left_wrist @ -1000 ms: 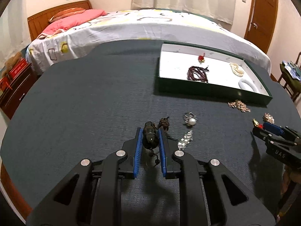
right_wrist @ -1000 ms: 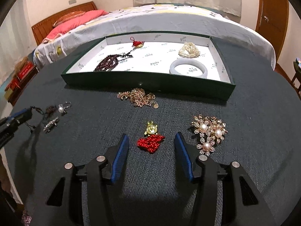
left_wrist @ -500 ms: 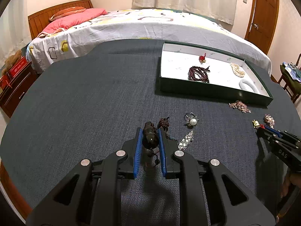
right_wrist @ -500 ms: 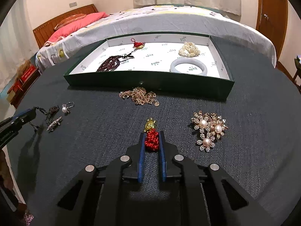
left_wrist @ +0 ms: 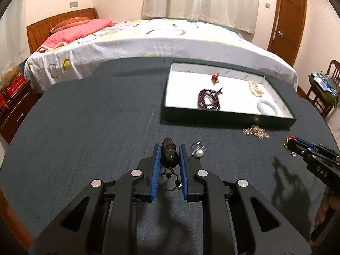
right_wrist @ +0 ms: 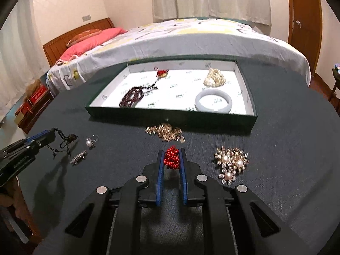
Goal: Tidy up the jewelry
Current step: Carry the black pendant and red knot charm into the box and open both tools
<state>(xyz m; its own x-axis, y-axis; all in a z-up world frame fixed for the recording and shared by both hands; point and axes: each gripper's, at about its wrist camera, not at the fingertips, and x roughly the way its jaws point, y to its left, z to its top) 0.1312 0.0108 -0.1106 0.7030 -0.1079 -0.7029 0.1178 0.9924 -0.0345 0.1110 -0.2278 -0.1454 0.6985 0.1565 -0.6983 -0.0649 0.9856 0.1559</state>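
My left gripper (left_wrist: 169, 148) is shut on a dark beaded cord pendant (left_wrist: 169, 156) and holds it above the dark tablecloth; its cord hangs below. My right gripper (right_wrist: 172, 154) is shut on a red knot charm (right_wrist: 171, 158), lifted off the cloth. The green tray (right_wrist: 170, 118) with a white floor holds a dark red bead bracelet (right_wrist: 131, 96), a red charm (right_wrist: 162, 72), a pearl cluster (right_wrist: 214, 77) and a pale bangle (right_wrist: 213, 102). On the cloth lie a gold chain (right_wrist: 164, 131), a pearl brooch (right_wrist: 230, 163), a pearl ring (right_wrist: 91, 141) and a silver piece (right_wrist: 78, 157).
The round table (left_wrist: 85, 116) stands beside a bed (left_wrist: 159, 38). A wooden nightstand (left_wrist: 12, 106) is at the left, a chair (left_wrist: 323, 89) and a door (left_wrist: 286, 17) at the right. The left gripper also shows in the right wrist view (right_wrist: 46, 137).
My right gripper closed on the red knot charm and lifted it toward the tray. My left gripper rose with the dark pendant and moved forward past the silver piece.
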